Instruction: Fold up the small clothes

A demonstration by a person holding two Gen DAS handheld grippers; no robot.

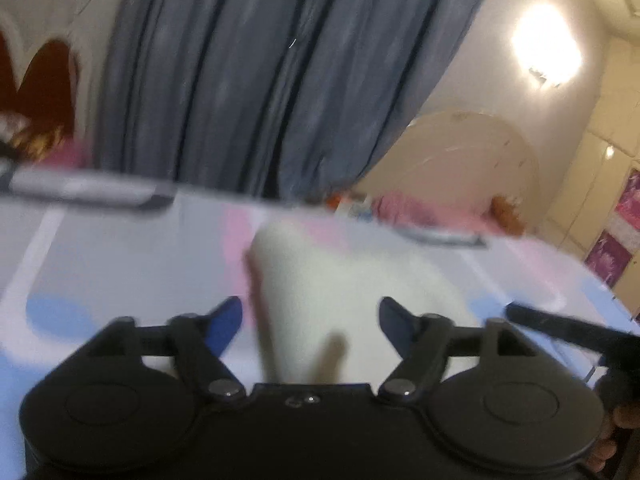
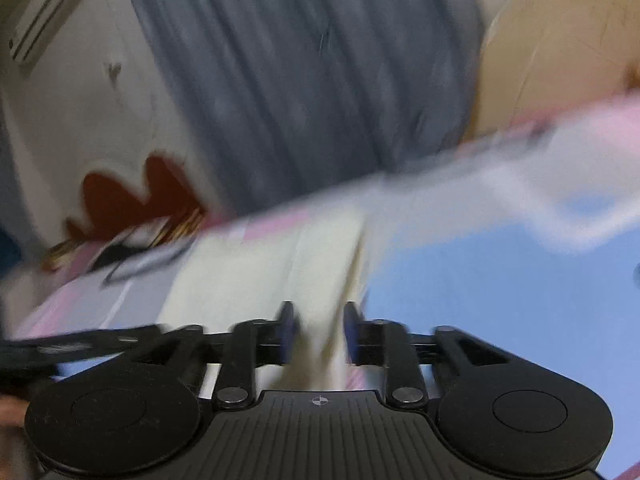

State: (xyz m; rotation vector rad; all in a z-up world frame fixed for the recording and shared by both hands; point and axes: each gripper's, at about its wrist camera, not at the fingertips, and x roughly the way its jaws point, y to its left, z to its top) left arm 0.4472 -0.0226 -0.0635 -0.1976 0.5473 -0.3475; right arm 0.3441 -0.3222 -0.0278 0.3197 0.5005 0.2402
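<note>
Left gripper (image 1: 311,314), blue-padded fingers spread wide, hovers over a small cream-white cloth garment (image 1: 344,280) lying on a pastel pink-and-blue patterned bed sheet (image 1: 120,256). Right gripper (image 2: 318,332), fingers nearly together, pinches a raised fold of the same garment (image 2: 280,256). Grey-blue pleated curtain (image 1: 256,80) hangs behind. Both views are motion-blurred.

Right gripper (image 2: 316,332) fingers (image 2: 286,332) pinch cream cloth (image 2: 272,264)
</note>
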